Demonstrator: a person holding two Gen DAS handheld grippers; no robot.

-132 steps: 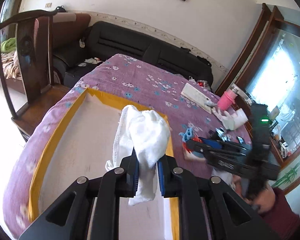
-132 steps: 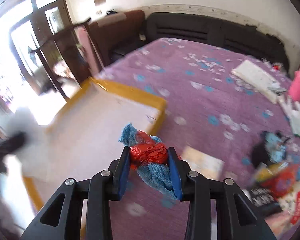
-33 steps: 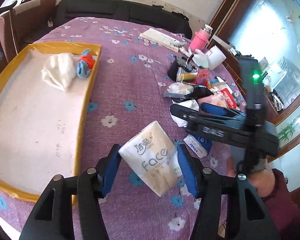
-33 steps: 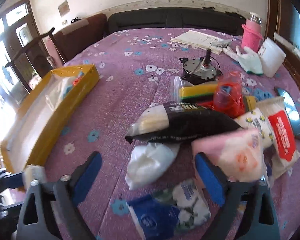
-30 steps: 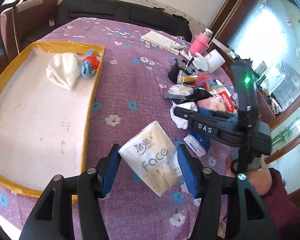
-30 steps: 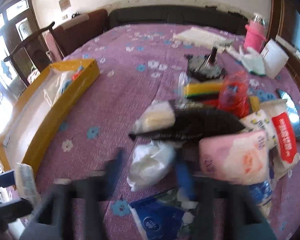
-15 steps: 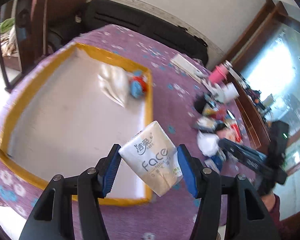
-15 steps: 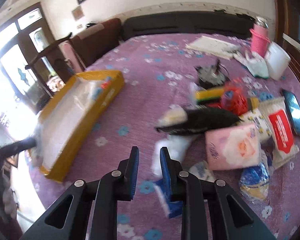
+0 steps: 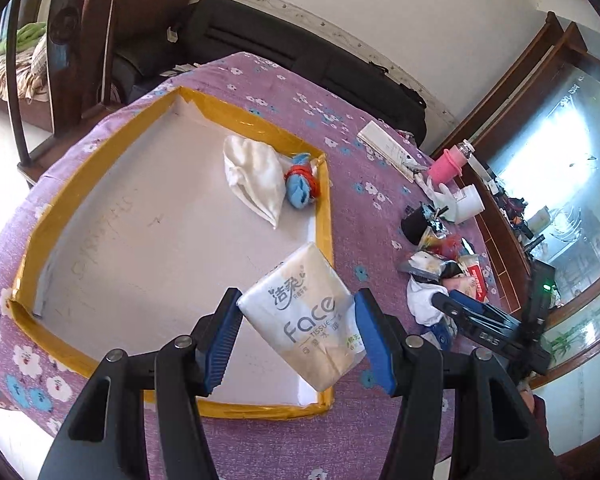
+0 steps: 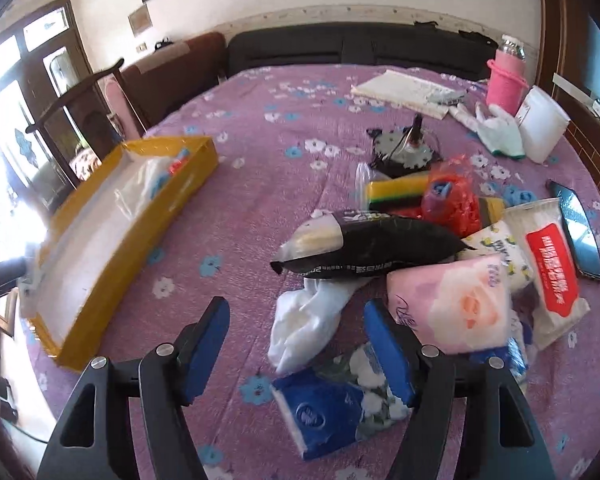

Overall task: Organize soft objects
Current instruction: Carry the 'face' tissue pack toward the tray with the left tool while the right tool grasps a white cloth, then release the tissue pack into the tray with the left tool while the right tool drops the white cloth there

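Note:
My left gripper [image 9: 296, 320] is shut on a cream "Face" tissue pack [image 9: 300, 300], held tilted above the near right corner of the yellow-rimmed tray [image 9: 325, 216]. In the tray lie a white cloth [image 9: 256, 176] and a blue-and-red bundle [image 9: 300, 190]. My right gripper [image 10: 298, 314] hovers over the pile on the purple cloth with its jaws opening. Nothing is gripped. A crumpled white cloth [image 10: 300, 336] lies on the table below the gap. A blue tissue pack [image 10: 324, 408] and a pink tissue pack [image 10: 452, 304] lie beside it.
The pile also holds a black bag [image 10: 372, 248], a striped sponge [image 10: 396, 190], a red net bag [image 10: 456, 200] and a red-labelled pack [image 10: 548, 264]. A phone [image 10: 578, 228], pink bottle [image 10: 504, 80], white cup [image 10: 542, 120], glove and notebook lie behind. A wooden chair [image 9: 64, 52] stands left.
My left gripper has carried the tissue pack leftward from above the purple cloth to above the tray. My right gripper went from wide to nearly shut, then opened again over the white cloth.

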